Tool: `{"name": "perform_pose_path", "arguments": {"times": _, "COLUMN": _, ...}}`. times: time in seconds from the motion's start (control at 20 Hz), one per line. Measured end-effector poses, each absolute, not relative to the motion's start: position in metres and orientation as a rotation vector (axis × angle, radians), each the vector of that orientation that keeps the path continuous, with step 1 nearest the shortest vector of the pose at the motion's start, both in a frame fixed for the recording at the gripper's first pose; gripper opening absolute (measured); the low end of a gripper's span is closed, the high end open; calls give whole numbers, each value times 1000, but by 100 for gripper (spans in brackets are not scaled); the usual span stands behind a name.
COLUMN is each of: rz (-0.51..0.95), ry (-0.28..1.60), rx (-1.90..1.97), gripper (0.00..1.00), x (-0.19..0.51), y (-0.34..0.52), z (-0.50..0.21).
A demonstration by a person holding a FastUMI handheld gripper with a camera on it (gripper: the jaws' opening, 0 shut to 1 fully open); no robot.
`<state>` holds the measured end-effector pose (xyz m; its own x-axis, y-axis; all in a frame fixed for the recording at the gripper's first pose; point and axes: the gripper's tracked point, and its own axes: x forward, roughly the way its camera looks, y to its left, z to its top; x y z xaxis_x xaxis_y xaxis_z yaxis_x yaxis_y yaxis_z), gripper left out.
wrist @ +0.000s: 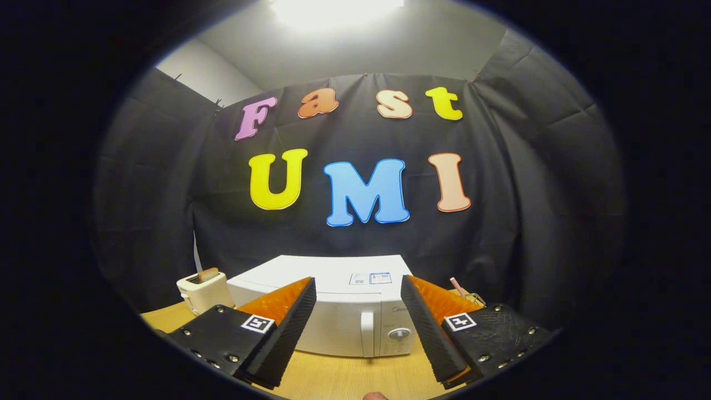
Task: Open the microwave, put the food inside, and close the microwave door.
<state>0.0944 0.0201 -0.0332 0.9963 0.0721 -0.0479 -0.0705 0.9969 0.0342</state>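
We see the gripper [358, 328] held wide apart with nothing between its fingers, poised above the wooden table [344, 378]. Just ahead of the fingers stands the white microwave [333, 289], door closed, its vertical handle [367, 333] and round knob [399, 334] showing in the gap between them. Beside the microwave, beyond the left finger, we make out a small toaster [203, 290] with a slice of bread [208, 274] in its slot

gripper [358, 328], screwed finger mounts, square marker tags
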Motion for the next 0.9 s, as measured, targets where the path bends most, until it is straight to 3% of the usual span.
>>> {"name": "perform_pose_path", "arguments": {"times": 0.9, "rz": 54, "ry": 279, "rx": -29, "gripper": 96, "x": 186, "y": 25, "z": -170}}
